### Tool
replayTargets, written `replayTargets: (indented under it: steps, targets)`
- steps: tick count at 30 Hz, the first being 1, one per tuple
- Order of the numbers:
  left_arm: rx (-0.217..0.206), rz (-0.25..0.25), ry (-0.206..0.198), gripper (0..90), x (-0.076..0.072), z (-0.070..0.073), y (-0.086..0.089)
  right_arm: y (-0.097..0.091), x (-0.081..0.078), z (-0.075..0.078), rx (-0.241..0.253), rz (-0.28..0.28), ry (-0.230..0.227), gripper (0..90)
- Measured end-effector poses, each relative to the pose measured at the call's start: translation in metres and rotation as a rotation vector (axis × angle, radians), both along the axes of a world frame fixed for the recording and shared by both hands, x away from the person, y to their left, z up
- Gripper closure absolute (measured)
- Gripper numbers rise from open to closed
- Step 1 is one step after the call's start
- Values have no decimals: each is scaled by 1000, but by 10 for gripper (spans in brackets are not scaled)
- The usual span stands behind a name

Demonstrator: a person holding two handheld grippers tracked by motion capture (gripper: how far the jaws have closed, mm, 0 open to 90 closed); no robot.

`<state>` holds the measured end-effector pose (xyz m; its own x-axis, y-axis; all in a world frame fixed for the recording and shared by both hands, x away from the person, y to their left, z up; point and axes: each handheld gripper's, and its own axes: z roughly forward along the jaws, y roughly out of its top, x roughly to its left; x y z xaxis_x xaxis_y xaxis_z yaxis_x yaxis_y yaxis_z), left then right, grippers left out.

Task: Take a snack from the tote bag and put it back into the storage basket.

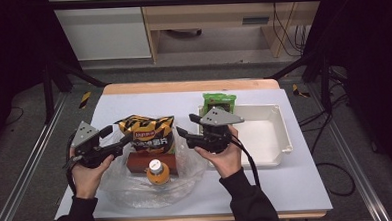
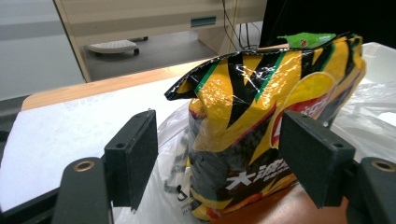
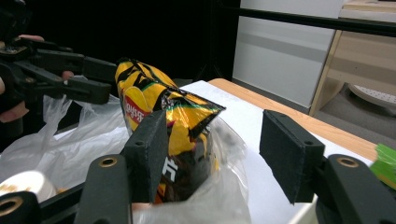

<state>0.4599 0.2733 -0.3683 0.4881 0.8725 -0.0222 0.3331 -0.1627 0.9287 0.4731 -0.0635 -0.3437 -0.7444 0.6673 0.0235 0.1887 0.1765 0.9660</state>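
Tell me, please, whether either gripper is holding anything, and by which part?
Nothing is held: the left gripper and right gripper both stand open beside the chip bag.

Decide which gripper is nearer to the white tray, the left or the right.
Right. The right gripper hovers beside the white tray, its body over the tray's left edge. The left gripper sits across the chip bag, far to the tray's left.

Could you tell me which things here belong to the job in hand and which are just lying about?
In the job: crisp bag, clear plastic bag, left gripper, right gripper, both open either side of the crisp bag.

Lying about: white tray, green packet, orange bottle, brown box.
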Motion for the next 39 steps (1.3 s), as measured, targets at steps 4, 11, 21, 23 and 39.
replayTargets:
  steps: [4,11,21,23,39]
  targets:
    - [12,-4,17,276,7,-4,-4,10,7,-6,24,8,3,405]
    - [12,-48,39,268,16,-10,-7,22,20,-18,-5,17,38,392]
    - [25,-63,27,373,19,-13,-10,41,36,-38,-30,55,73,434]
    - [22,-61,25,431,19,-14,-9,48,36,-42,-26,85,69,500]
    - [47,-73,29,770,14,-17,-16,67,43,-47,-15,79,38,504]
